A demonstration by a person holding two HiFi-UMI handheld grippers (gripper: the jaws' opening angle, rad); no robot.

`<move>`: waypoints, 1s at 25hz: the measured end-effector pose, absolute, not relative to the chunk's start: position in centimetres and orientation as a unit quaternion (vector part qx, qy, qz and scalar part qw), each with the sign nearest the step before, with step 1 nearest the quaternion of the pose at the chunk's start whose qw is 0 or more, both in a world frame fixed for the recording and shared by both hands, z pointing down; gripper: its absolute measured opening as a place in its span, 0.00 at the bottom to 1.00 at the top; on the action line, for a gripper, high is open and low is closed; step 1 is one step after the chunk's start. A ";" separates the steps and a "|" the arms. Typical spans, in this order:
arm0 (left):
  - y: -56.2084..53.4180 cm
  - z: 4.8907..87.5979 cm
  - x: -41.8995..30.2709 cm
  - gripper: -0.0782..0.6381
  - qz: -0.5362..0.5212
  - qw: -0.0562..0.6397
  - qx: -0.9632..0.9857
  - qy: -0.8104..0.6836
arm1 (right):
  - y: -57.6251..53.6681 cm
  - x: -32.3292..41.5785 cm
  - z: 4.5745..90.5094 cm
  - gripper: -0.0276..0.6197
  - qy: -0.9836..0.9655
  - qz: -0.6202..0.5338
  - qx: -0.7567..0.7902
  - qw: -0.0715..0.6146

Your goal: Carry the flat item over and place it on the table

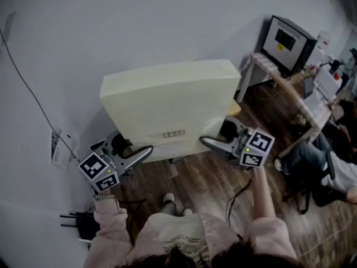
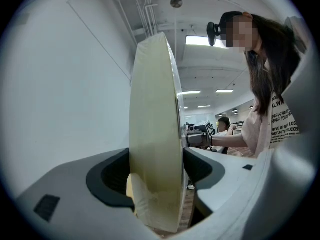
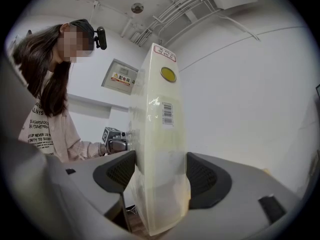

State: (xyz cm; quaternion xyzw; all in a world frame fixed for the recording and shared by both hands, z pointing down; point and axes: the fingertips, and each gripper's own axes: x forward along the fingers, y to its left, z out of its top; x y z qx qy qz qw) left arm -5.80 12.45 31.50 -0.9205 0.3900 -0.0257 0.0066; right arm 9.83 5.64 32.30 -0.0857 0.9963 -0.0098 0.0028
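A pale yellow flat slab [image 1: 167,105] wrapped in clear film hangs in the air in front of a white wall, held by its near edge. My left gripper [image 1: 140,154] is shut on its near left corner, my right gripper [image 1: 211,143] on its near right corner. In the left gripper view the slab [image 2: 155,129] stands edge-on between the dark pads of the left gripper [image 2: 156,176]. In the right gripper view the slab [image 3: 161,134], with a barcode and a yellow sticker, fills the gap of the right gripper [image 3: 160,176]. Its underside is hidden.
A desk [image 1: 279,77] with a dark monitor [image 1: 287,38] stands at the back right. A seated person [image 1: 326,161] is at the far right. The wall [image 1: 111,27] is close behind the slab. A black object [image 1: 78,223] lies on the wooden floor [image 1: 206,177] at the lower left.
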 end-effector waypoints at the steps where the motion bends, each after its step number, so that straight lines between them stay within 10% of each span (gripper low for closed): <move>1: 12.2 31.6 -5.9 0.57 -0.024 0.005 -0.920 0.390 | 5.3 9.8 32.4 0.55 0.996 -0.012 -0.085 0.004; 25: -2.7 33.7 -11.4 0.58 -0.030 -0.010 -0.929 0.368 | -8.7 4.5 34.4 0.55 0.994 -0.019 -0.110 -0.013</move>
